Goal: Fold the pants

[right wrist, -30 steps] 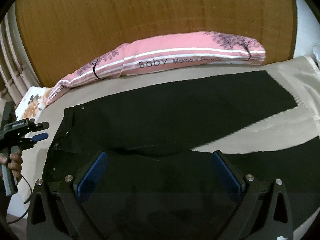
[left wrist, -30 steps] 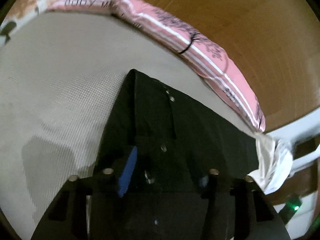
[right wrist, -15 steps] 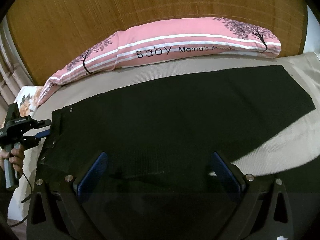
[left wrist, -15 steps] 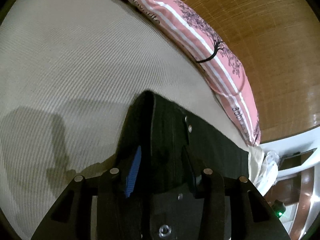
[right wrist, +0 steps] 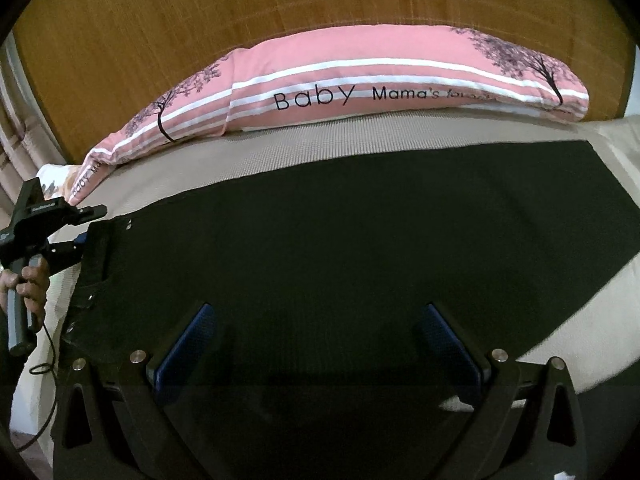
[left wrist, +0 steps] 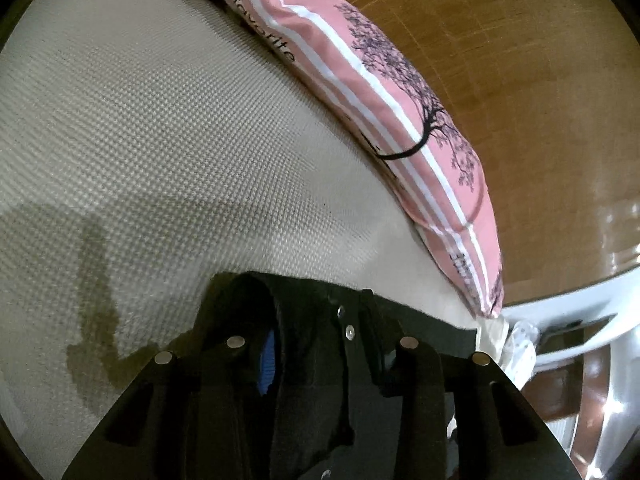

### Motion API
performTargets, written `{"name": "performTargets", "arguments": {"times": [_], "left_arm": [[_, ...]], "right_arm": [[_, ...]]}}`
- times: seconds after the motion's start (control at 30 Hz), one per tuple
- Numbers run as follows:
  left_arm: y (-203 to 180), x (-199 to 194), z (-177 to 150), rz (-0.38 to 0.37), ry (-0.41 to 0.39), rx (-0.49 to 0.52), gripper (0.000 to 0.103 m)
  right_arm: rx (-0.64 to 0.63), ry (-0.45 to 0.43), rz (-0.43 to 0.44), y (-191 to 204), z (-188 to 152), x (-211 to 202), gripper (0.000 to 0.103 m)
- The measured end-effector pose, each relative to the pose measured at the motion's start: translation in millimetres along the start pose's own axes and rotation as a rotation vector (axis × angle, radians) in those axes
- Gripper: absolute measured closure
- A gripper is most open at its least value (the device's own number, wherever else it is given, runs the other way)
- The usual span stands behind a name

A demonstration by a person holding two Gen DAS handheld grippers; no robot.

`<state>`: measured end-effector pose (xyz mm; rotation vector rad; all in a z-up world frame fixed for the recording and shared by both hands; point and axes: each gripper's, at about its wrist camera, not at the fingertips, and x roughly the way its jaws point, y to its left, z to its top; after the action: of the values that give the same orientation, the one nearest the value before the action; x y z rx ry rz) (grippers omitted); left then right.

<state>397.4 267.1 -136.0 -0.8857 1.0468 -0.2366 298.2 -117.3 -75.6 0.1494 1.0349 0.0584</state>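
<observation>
Black pants [right wrist: 340, 248] lie spread across the beige bed sheet, waistband at the left, legs stacked and running right. My left gripper [left wrist: 320, 356] is shut on the pants' waistband [left wrist: 320, 320], with cloth bunched between its fingers; it also shows in the right wrist view [right wrist: 86, 228] at the waistband's far corner. My right gripper [right wrist: 316, 344] is open, its blue pads [right wrist: 188, 340] spread wide above the pants' near edge, holding nothing.
A long pink striped pillow [right wrist: 360, 92] lies along the wooden headboard [right wrist: 280, 12] behind the pants. Beige sheet [left wrist: 160, 140] extends left of the waistband. A white frame [left wrist: 580, 320] stands off the bed's edge.
My left gripper has carried the waistband corner toward the pillow, folding one leg over the other. The pants now lie flatter and stacked. The right gripper has stayed open.
</observation>
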Motion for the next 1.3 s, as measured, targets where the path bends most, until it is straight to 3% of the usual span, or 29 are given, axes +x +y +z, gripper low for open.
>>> {"name": "performTargets", "arguments": {"times": [0.03,0.07,0.1,0.3,0.43,0.6,0.73,0.8,1.0,1.1,1.3], "left_arm": [[-1.2,0.3,-1.2,0.016,-0.016,0.005,0.074],[-2.8,0.5,-2.5,0.041,-0.026,0.017,0.087],[-4.4,-0.2,-4.2,0.075,-0.037,0.038,0.091],[-18.9,-27.5,-12.7,-0.007,-0.108,0.078,0.094],[-42.6,-53.6,-25.2,-0.089,-0.155,0.153,0.095],[-64.0,-79.0,-41.4,-0.175,-0.187,0.228,0.095],[-71.3,-94.5,-51.2,-0.223,-0.199,0.274,0.095],[-72.8,-98.6,-54.0,-0.233,-0.201,0.284,0.096],[-65.7,-108.2,-53.1,-0.221,-0.212,0.265,0.096],[-63.5,-105.9,-50.6,-0.197,-0.208,0.256,0.096],[-61.4,-99.1,-46.2,-0.159,-0.21,0.238,0.096]], "right_arm": [[-0.014,0.003,0.001,-1.4,4.3,2.3,0.0],[-0.024,0.005,0.003,-2.6,7.2,3.7,0.0],[-0.034,0.006,0.002,-3.4,9.3,4.6,0.0],[-0.15,0.069,0.1,-13.5,41.8,16.0,0.0],[-0.341,0.181,0.207,-13.3,78.8,32.8,0.0],[-0.596,0.295,0.231,-3.0,121.7,61.8,0.003],[-0.685,0.374,0.297,7.9,148.0,88.9,0.01],[-0.734,0.415,0.317,12.2,152.9,101.8,0.015],[-0.842,0.556,0.412,20.9,151.8,133.8,0.042],[-0.829,0.579,0.427,9.8,157.1,139.0,0.053],[-0.799,0.567,0.383,-16.7,157.7,135.3,0.086]]}}
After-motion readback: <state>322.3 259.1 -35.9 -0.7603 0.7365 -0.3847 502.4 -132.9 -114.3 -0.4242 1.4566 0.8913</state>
